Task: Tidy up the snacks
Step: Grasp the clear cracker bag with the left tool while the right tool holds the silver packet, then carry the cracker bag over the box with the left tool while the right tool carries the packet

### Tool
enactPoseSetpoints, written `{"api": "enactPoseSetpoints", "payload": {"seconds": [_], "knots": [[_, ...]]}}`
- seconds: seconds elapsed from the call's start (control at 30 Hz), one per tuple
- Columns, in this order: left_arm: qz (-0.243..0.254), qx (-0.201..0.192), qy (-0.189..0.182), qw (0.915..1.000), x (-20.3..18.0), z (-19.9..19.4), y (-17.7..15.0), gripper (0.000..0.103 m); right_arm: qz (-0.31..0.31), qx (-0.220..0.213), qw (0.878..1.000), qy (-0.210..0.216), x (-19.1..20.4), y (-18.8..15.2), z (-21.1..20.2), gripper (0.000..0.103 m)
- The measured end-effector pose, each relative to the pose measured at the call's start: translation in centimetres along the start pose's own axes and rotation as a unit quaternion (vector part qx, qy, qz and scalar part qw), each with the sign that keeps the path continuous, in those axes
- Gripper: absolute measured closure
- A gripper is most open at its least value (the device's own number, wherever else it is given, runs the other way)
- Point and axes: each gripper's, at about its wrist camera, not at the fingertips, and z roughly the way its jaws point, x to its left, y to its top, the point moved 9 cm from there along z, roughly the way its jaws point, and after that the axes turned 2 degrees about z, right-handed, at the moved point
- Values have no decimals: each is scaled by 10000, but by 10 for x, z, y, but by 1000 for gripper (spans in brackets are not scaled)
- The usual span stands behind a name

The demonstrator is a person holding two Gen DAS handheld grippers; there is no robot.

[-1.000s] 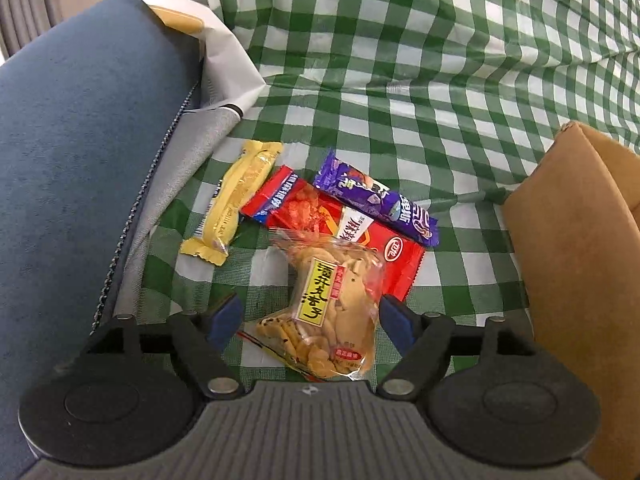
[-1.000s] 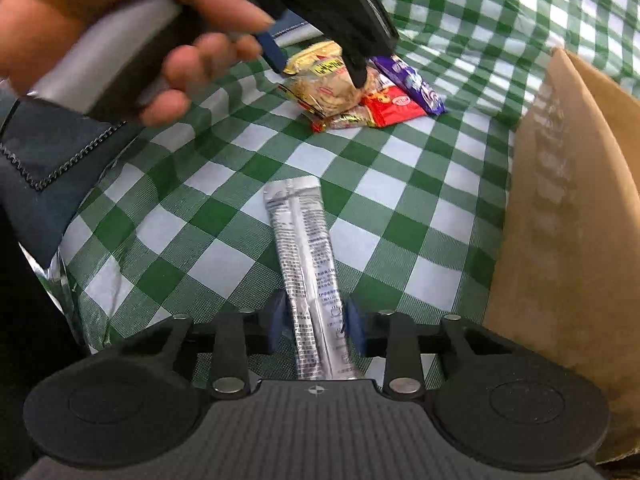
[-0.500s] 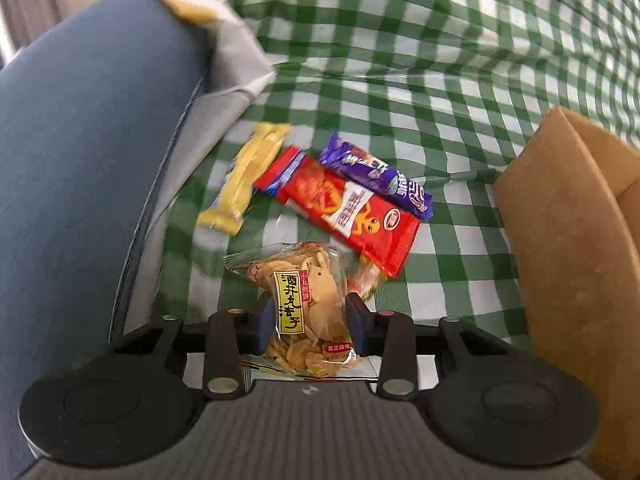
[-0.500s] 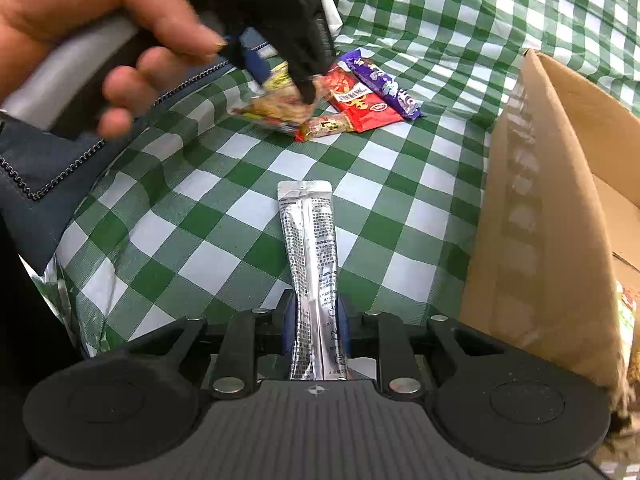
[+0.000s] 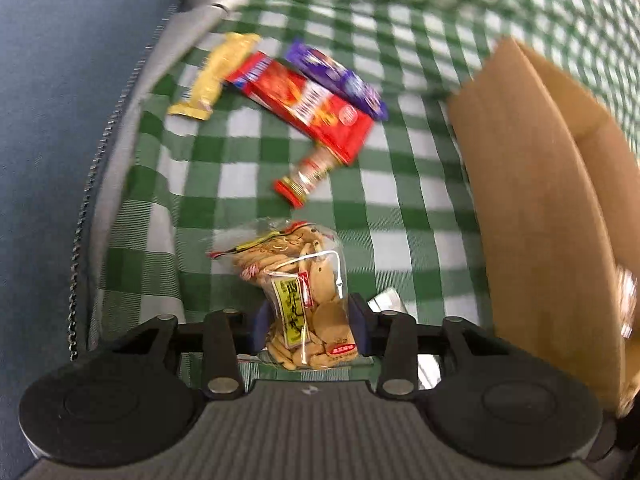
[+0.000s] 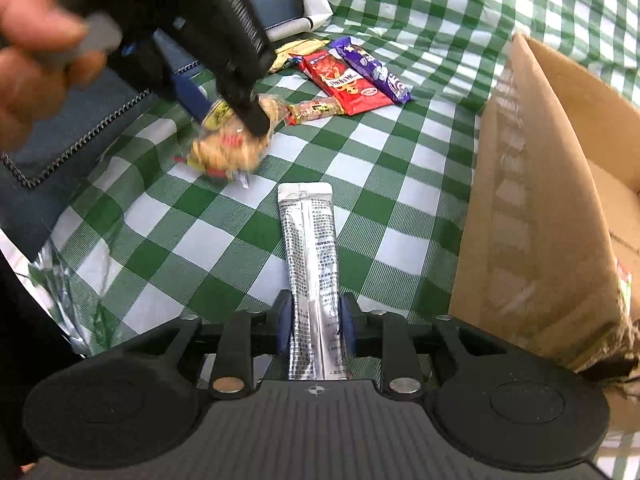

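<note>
My left gripper [image 5: 306, 318] is shut on a clear bag of biscuits [image 5: 296, 280] with a yellow label and holds it above the green checked cloth; in the right wrist view the bag [image 6: 228, 140] hangs blurred from that gripper [image 6: 224, 116]. My right gripper [image 6: 316, 326] is shut on a long silver sachet [image 6: 310, 252] that sticks out forward over the cloth. A cardboard box [image 5: 548, 200] stands open on the right and also shows in the right wrist view [image 6: 540, 200].
On the cloth lie a red packet [image 5: 308, 104], a purple bar [image 5: 340, 76], a yellow bar [image 5: 214, 76] and a small red-gold snack [image 5: 306, 178]. A blue-grey cushion [image 5: 52, 120] borders the left. The person's hand [image 6: 36, 52] holds the left gripper.
My left gripper closed on the biscuit bag and lifted it back away from the pile, uncovering the small red-gold snack. My right gripper closed on the silver sachet and raised it toward the box.
</note>
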Motion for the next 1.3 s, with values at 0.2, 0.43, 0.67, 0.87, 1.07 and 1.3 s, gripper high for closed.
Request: {"api": "enactPoseSetpoints", "payload": {"seconds": [0.2,0.43,0.67,0.87,1.07,1.3], "knots": [[446,187,215,9986,-9,12,-6,51,-70,-88,9999,105,2,1,-1,73],[577,290,297,9975,-14,20,-6,43,-24,-76,9999,122,3,2,3,72],[378,276,206,9987,-11,19,-4,43,-57,-102,9998,139,1,3,3,75],[411,282,258,9984,-12,19,-4,42,-69,-132,9997,169,1,2,0,77],[354,274,332,9984,-9,19,-4,39,-63,-167,9998,128,2,3,-2,77],[347,280,352,9984,-10,19,-3,39,-90,-189,9997,90,3,3,-2,79]]}}
